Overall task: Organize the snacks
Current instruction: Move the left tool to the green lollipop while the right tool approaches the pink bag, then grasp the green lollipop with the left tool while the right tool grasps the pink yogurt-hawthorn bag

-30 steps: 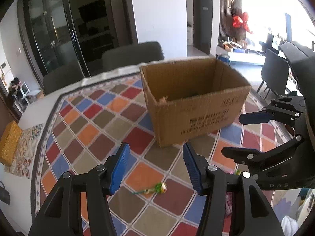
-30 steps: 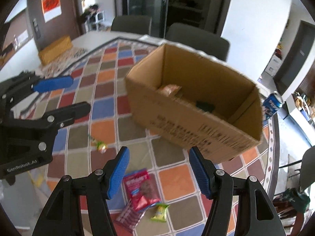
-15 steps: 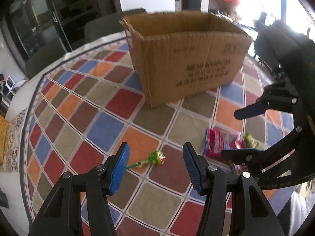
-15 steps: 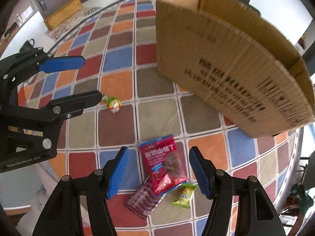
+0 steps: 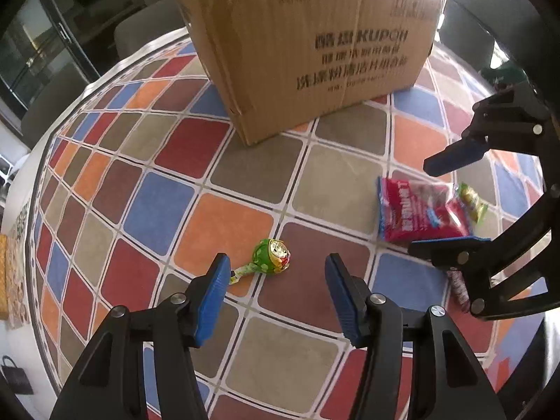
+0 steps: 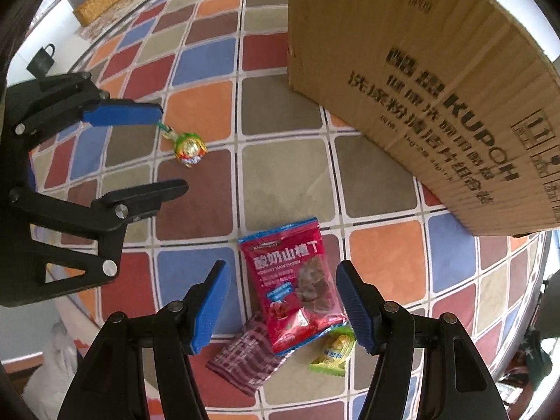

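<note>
Judging from how things lie, the sorting is only partly under way: four snacks are out on the checked cloth of the counter (image 5: pixel 168 210), and none is in either claw. The left claw (image 5: pixel 276 280) hangs above the lollipop (image 5: pixel 271 257) with its jaws apart and nothing between the pads; the green wrapped head lies between the two blue pads, the stick running toward the left one. The right claw (image 6: pixel 281 288) stands likewise spread and empty over the red hawthorn packet (image 6: pixel 297 287), which lies partly on top of a plaid packet (image 6: pixel 245 360) and a small yellow-green packet (image 6: pixel 332 350) beside it. The cardboard box (image 6: pixel 420 80), the likely place for them, stands on the counter well apart from the lollipop and nearer the red packet; its inside is hidden from both views, so what it already holds cannot be told. Left to do, it seems: close on each snack, carry it over the box wall, and drop it in.
</note>
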Demonstrator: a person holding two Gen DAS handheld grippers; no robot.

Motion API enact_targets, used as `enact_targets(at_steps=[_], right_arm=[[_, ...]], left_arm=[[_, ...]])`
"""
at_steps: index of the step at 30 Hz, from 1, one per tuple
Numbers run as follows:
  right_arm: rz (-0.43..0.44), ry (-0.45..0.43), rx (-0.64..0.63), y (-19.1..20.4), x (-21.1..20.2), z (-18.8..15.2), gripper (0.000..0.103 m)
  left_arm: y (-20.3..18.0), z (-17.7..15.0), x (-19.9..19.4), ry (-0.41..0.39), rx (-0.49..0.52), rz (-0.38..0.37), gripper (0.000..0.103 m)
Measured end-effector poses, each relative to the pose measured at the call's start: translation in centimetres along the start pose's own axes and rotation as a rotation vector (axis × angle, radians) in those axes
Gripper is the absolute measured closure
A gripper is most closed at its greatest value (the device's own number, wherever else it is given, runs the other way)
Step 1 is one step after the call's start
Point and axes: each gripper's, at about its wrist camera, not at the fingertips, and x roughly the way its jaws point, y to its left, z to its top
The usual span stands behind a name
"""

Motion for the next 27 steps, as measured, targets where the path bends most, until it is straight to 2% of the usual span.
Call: enact_targets(at_steps=[9,14,18,20,24,27], right_arm=[[0.000,0.025,0.018,-0.3,2.0,1.0,0.039],[0.023,0.031,0.049,-1.1,2.6,1.2,0.039],[0.040,0.029,0.067,-1.6,2.9,1.1,0.039],[0.048,0.026,0.078,-1.6,3.0,0.6,0.040],[0.054,0.004,0.092,-3.1,2.6,-0.4,0.052],[0.054,-0.016,0.092,-3.5,2.1,-0.9,0.055]], left_arm=[[0.6,0.7,2.0,0.027,-0.002,0.020,0.048],[0.5,1.1,3.0,0.044,-0.015,-0.001,0.060],[0.4,1.1,2.9,0.043,-0.035,-0.007,0.077],[0.3,0.8,2.7,0.039,-0.052,-0.009,0.077],[0.0,0.5,2.0,0.027,-0.071,-0.019,0.078],[-0.4,0.3,1.6,0.027,-0.088,-0.021,0.078]])
